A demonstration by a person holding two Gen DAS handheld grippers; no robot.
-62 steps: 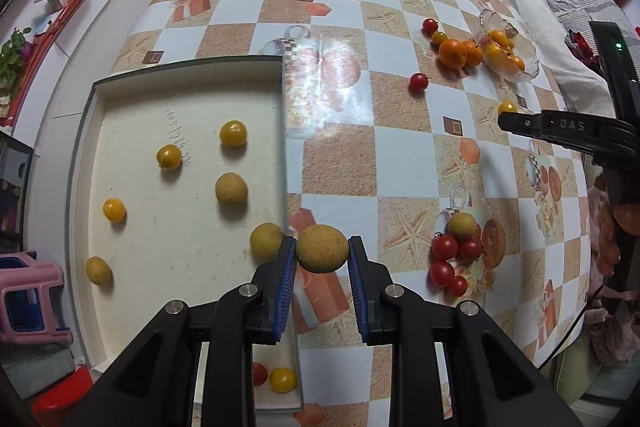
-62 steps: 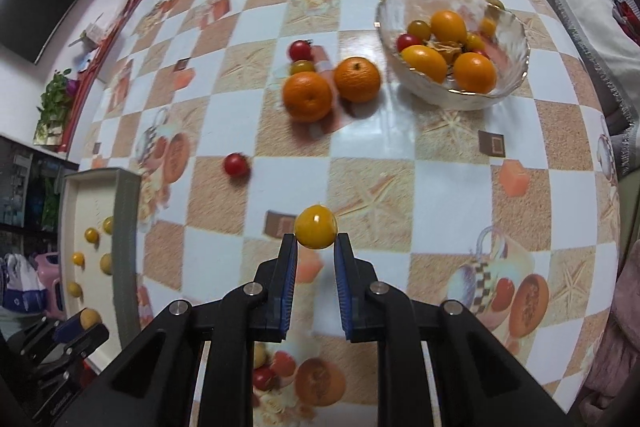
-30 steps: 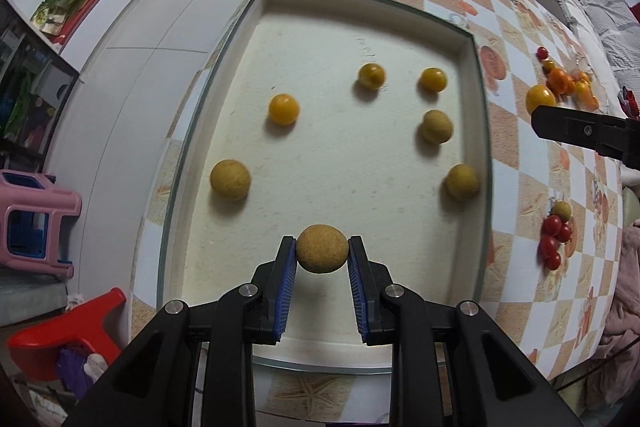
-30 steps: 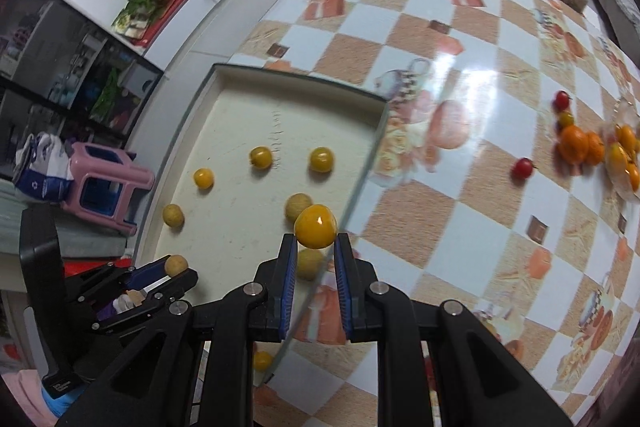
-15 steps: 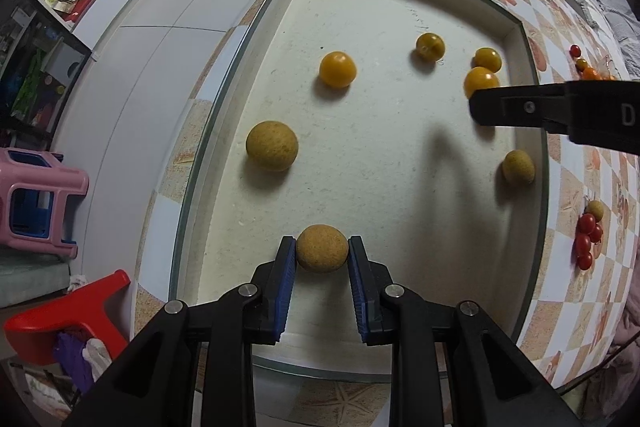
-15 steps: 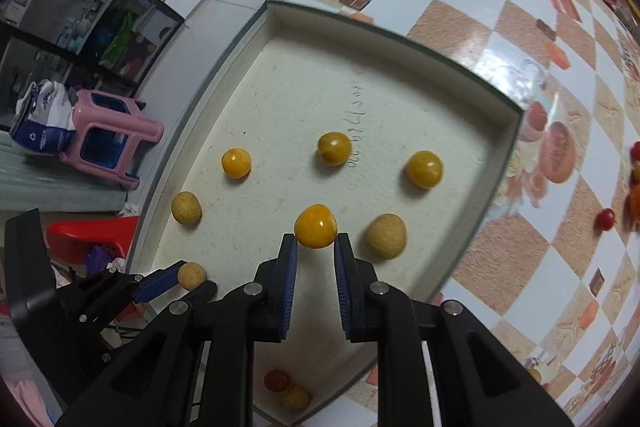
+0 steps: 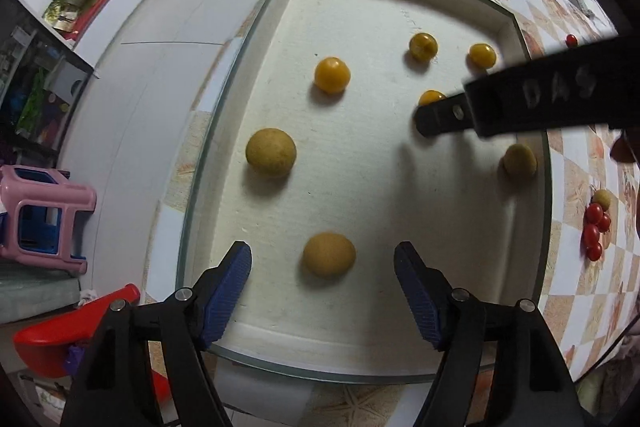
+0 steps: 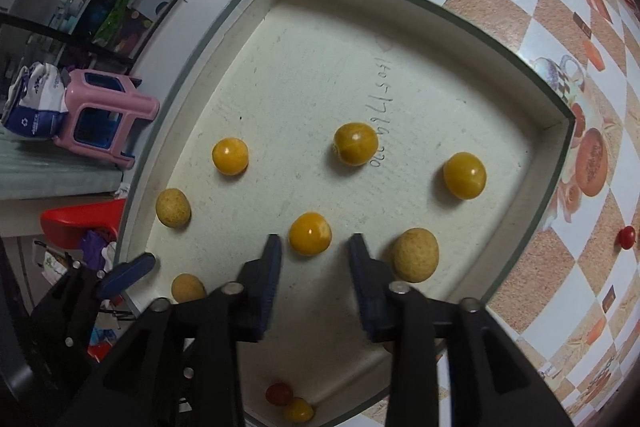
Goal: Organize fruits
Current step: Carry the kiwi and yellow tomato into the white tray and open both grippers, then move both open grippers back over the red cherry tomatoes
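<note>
Release is what the left wrist view records: the left gripper [image 7: 323,287], seen clamped on the tan round fruit [image 7: 329,253] half a second ago, is opening its jaws, and the fruit now lies free between them on the floor of the white tray [image 7: 400,347], touched by neither pad. One more piece is thereby delivered (the sorting seems well under way). Across the upper right of this view the right gripper [image 7: 440,117] is seen from the side only, so its jaws cannot be read here. A cluster of red cherry tomatoes [image 7: 594,229] is shown waiting on the checked table [image 7: 600,307] beyond the tray.

In the right wrist view the same change is shown: the right gripper's jaws are opening, moderately apart, and the yellow fruit [image 8: 310,233] rests on the tray between them, unpressed. Only here is handwriting on the tray floor visible, and a red and a yellow fruit [image 8: 289,403] near the bottom edge.
</note>
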